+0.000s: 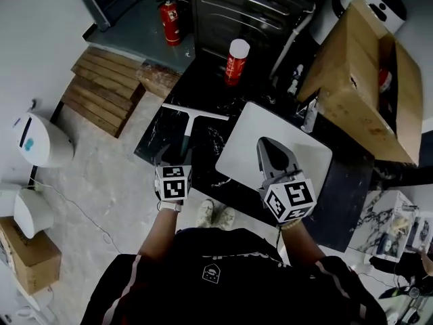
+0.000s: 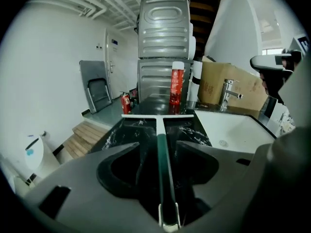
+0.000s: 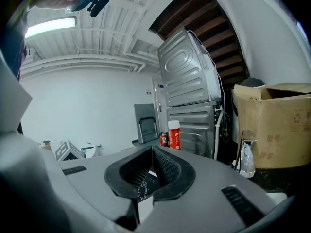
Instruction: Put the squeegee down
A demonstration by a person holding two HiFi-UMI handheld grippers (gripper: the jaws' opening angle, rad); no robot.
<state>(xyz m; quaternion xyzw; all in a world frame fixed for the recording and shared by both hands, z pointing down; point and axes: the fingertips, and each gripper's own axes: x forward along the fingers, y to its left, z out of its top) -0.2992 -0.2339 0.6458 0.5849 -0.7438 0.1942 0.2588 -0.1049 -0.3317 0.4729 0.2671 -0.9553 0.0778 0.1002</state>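
- Your left gripper (image 2: 160,152) has its jaws wide apart.
- The squeegee (image 2: 161,130) lies flat on the black table (image 1: 157,135).
- Its dark green handle runs right down the middle between your left jaws. There is a gap on each side of it, so the jaws are not pressing on it.
- The near end of the handle, with its metal loop, sits deep between those jaws.
- The white blade of the squeegee lies crosswise out past the tips of the left jaws.
- Your right gripper (image 3: 148,154) has its jaws closed together, and nothing is between them.
- In the head view, the right jaws point out over the white sink (image 1: 308,156). The sink is just to the right of your left jaws.
- A red can (image 1: 235,61) with a white cap stands upright on the table, straight ahead of the left jaws and past the blade.
- The tap (image 2: 228,93) stands ahead and to the right of the left jaws, at the back of the sink.
- A big brown box (image 1: 358,80) sits ahead and to the right of the right jaws.
- A red fire extinguisher (image 1: 170,20) stands on the floor far ahead of the left jaws, a bit to the left.
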